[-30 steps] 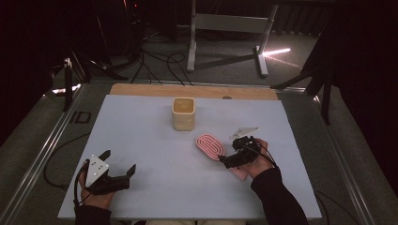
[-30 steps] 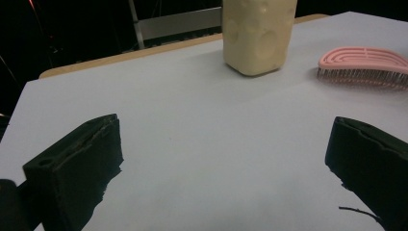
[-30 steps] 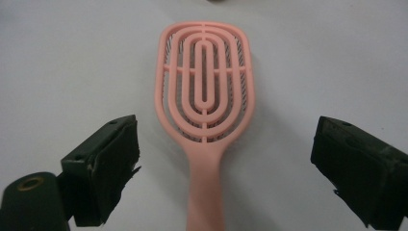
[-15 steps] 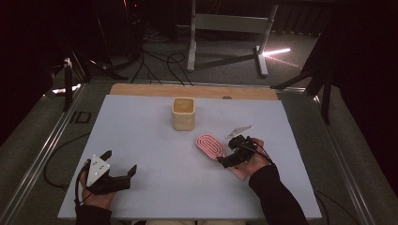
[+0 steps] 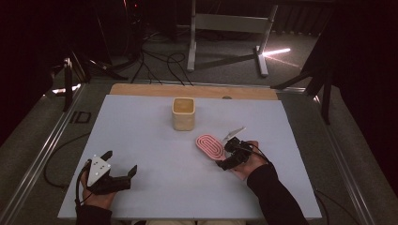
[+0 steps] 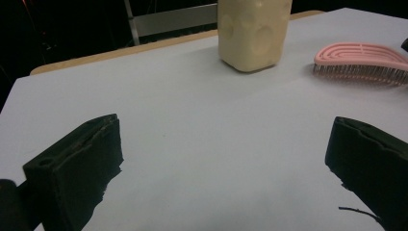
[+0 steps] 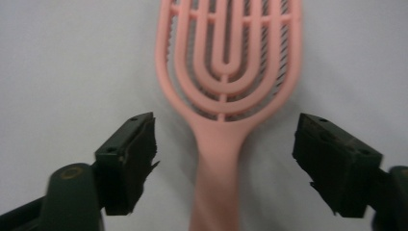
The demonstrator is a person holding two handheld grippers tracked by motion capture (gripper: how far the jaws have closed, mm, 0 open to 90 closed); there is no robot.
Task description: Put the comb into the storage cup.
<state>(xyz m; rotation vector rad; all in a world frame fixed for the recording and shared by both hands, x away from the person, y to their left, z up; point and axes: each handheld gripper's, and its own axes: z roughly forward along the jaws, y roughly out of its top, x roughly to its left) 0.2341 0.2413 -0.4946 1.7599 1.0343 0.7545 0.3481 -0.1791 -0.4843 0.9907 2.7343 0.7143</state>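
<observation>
A pink vented hairbrush (image 5: 210,146) lies flat on the white table top (image 5: 141,131), its handle pointing toward the person. My right gripper (image 5: 224,154) hovers over that handle. In the right gripper view the handle (image 7: 216,159) runs between the two jaws with a gap on each side. The jaws have just been closing but do not touch it, so my right gripper (image 7: 223,139) is open. My left gripper (image 5: 121,161) rests at the near left, open and holding nothing (image 6: 226,159). The left gripper view also shows the brush (image 6: 361,57) at far right.
A cream square cup (image 5: 183,114) stands upright behind the brush, mid-table, and rises at the top of the left gripper view (image 6: 254,31). A wooden strip (image 5: 192,90) edges the far side. Cables and a metal stand lie on the dark floor beyond.
The right hand has shifted slightly over the brush handle and its jaws stand narrower than before. The left hand, brush and cup have not moved.
</observation>
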